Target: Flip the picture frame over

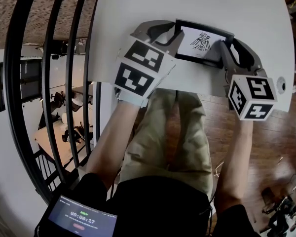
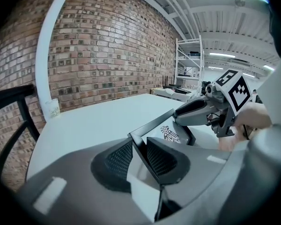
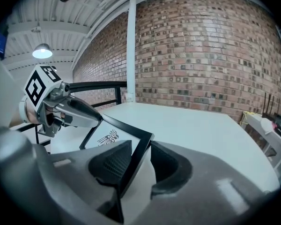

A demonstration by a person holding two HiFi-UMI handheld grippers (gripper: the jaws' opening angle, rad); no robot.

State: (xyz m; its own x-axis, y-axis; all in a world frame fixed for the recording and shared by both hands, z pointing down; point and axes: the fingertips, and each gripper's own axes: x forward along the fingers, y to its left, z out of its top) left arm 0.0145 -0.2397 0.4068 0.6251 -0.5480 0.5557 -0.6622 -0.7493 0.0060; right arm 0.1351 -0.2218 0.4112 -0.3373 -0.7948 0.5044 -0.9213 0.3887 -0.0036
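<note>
Seen from the head view, a white table [image 1: 138,14] fills the top of the scene. A black picture frame [image 1: 203,41] sits at about 1 o'clock from the centre, close to the table's near edge. Its white picture faces up and carries a small dark emblem [image 1: 202,42] shaped like a winged creature.

The left gripper [image 1: 173,37] meets the frame at the frame's 9 o'clock side. The right gripper [image 1: 226,47] meets it at the 3 o'clock side. Each gripper carries a cube with black and white square markers, and a bare forearm runs back from each one toward 6 o'clock.

In the left gripper view, the frame's black side rail runs straight through the gap between the two jaws. The ribbed pads [image 2: 117,158] close against the rail from both sides, so this claw grips the frame. The right gripper view shows the same on the opposite rail: the jaws pinch the frame near its corner, and the emblem is visible beyond them. Whether the frame's underside touches the table or hangs just above it cannot be told.

Below the table, at 6 o'clock in the head view, are the person's khaki trousers [image 1: 172,142]. A black metal railing [image 1: 54,83] curves down the 9 o'clock side. A dark screen [image 1: 84,221] showing a timer sits at 7 o'clock. A brick wall [image 3: 201,55] stands behind the table in both gripper views.
</note>
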